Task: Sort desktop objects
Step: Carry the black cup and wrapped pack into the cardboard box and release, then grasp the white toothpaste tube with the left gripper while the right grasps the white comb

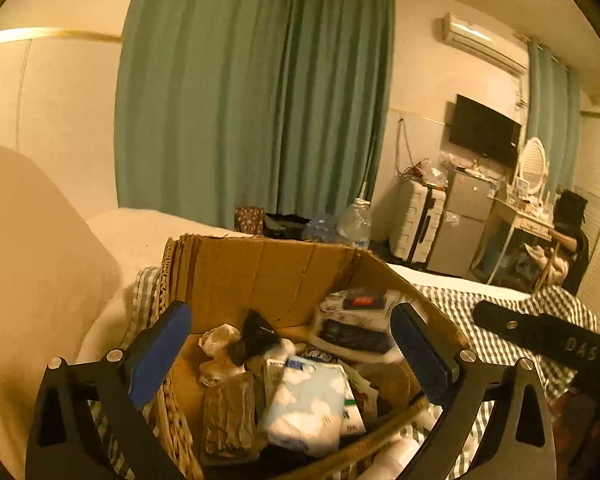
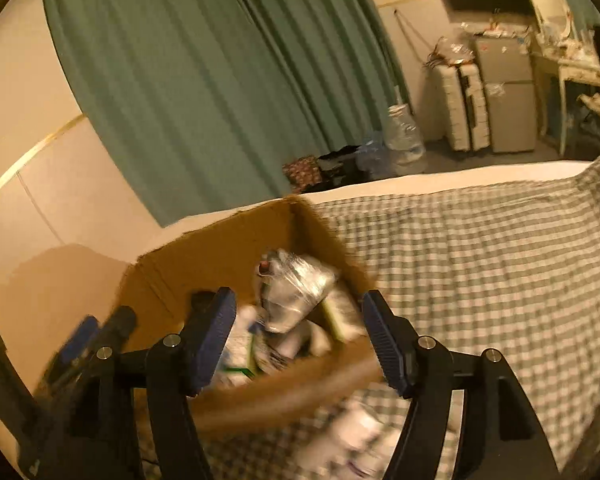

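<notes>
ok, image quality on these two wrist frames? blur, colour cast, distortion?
Both views: warm orange cast, dim room light, strong fisheye bending with dark corners. Left wrist: mostly sharp, cardboard box contents readable. Right wrist: motion blur smears the box's near edge, the checked cloth foreground and the left hand-held gripper.

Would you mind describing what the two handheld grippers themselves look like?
Both look alike. The left gripper has a black frame with triangular cut-outs, silver pivot bolts and two fingers faced with ribbed blue pads. The right gripper has the same black frame, silver bolts and blue pads; its body, seen from the left wrist, carries pale lettering. No cables or sleeves show.
</notes>
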{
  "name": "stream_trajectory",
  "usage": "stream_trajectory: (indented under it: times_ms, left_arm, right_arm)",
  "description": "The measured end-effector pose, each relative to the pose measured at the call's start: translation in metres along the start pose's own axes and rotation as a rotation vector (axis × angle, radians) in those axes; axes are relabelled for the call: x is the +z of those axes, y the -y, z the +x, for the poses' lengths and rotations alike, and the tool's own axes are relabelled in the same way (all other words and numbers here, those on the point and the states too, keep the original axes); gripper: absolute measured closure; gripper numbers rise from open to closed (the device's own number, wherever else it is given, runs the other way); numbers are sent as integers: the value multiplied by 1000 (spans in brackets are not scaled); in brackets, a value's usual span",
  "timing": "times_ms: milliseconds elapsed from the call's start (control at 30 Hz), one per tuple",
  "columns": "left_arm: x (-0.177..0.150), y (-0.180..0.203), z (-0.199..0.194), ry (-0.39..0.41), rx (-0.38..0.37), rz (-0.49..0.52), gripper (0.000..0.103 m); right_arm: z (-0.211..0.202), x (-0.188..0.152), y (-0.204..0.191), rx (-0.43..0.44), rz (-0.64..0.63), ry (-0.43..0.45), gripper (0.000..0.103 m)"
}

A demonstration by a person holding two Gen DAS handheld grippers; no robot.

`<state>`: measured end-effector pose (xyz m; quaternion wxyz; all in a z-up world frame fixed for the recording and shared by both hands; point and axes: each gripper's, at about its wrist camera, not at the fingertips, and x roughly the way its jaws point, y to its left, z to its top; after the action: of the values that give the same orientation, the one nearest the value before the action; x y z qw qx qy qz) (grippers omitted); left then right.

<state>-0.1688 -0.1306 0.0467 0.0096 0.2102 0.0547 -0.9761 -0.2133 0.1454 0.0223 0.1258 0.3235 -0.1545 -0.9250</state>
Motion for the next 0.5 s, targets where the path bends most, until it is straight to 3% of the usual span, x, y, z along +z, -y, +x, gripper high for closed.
stream_trajectory:
  times_ms: [100,267,400,500]
  left_arm:
    - [-10,14,-19,5,-14,43,0]
    - [-33,47,-51,-20,-115,77,0]
    - [-65,66,-63,-89,-238,68,0]
    - [-105,87,-58,-194,-282,109,0]
  right_arm:
    - [-26,-8,13,-68,-49,7,38]
    - [-59,-29,40,-171,-124,3,38]
    - [-64,-54,59,-222,-172,-46,38]
    - [-57,-74,74,-243,-188,-101,38]
